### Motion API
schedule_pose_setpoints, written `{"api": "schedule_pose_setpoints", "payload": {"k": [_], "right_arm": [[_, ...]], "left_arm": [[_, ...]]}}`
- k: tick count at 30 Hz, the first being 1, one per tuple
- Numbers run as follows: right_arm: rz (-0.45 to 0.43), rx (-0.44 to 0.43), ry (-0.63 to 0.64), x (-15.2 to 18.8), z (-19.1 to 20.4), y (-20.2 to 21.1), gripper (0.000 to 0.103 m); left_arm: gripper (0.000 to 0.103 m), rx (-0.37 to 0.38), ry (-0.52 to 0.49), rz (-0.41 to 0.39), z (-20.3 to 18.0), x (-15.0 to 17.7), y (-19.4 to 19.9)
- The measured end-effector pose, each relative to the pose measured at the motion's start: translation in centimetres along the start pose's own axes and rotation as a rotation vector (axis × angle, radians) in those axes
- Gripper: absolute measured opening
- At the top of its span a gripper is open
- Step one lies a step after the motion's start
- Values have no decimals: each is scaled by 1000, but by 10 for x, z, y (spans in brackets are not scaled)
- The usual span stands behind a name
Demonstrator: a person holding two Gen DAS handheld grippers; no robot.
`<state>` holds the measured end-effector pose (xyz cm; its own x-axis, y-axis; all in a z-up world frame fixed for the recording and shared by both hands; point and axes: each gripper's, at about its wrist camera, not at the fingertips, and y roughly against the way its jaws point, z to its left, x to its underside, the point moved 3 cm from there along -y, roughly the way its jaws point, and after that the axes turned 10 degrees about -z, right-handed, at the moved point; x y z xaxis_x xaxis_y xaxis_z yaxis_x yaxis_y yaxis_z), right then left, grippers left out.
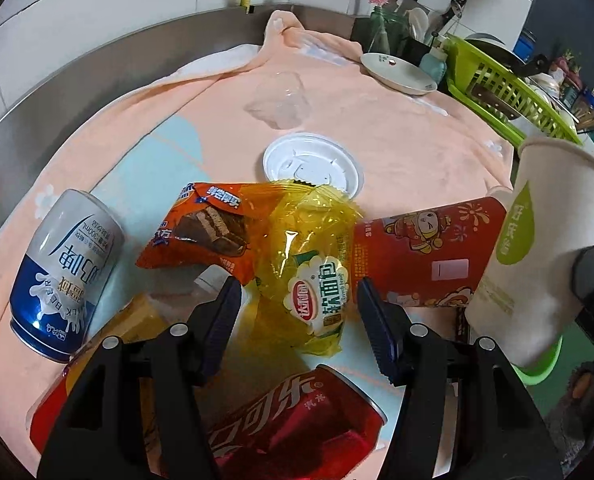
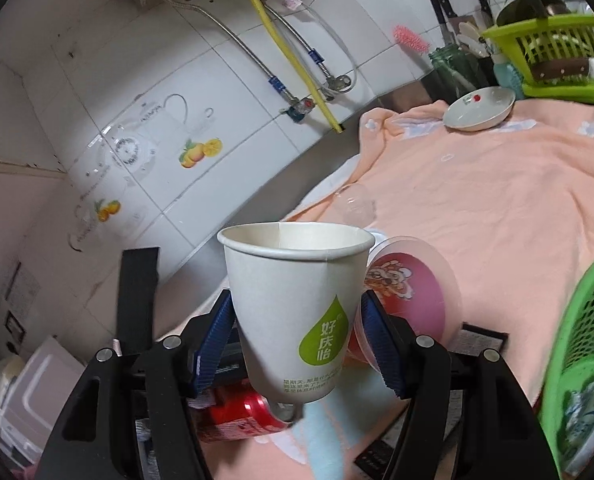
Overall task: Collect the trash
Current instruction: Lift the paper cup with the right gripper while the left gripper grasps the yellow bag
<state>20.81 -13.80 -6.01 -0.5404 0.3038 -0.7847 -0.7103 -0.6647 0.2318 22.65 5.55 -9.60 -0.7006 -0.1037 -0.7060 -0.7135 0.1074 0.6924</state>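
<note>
My right gripper (image 2: 297, 340) clamps a smooth white paper cup (image 2: 293, 304); my left gripper (image 1: 297, 304) gapes around a crinkly yellow wrapper (image 1: 309, 264).

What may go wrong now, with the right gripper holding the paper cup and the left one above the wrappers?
The yellow wrapper overlaps the orange wrapper, so the open left gripper may snag both. The right gripper holds the paper cup low on its tapered wall, so it might slip or crush.
</note>
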Motion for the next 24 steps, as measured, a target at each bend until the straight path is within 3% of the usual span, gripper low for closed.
{"api": "schedule_pose_setpoints", "payload": {"k": [4,17,18,19,24], "right_arm": [[3,10,-10,2,-6,2,63],[9,64,79,10,-6,8,67],[10,66,88,11,-5,8,67],[12,68,97,13,-5,9,67],[27,85,129,20,-3,7,67]], "left_arm": [[49,-7,-5,12,-1,1,-4],[49,-42,-31,47,-4,-2,-16],[47,-42,-33,45,-4,-2,-17],[37,-46,-37,41,-4,-2,-17],[23,-53,-24,28,2,-1,-15]]}}
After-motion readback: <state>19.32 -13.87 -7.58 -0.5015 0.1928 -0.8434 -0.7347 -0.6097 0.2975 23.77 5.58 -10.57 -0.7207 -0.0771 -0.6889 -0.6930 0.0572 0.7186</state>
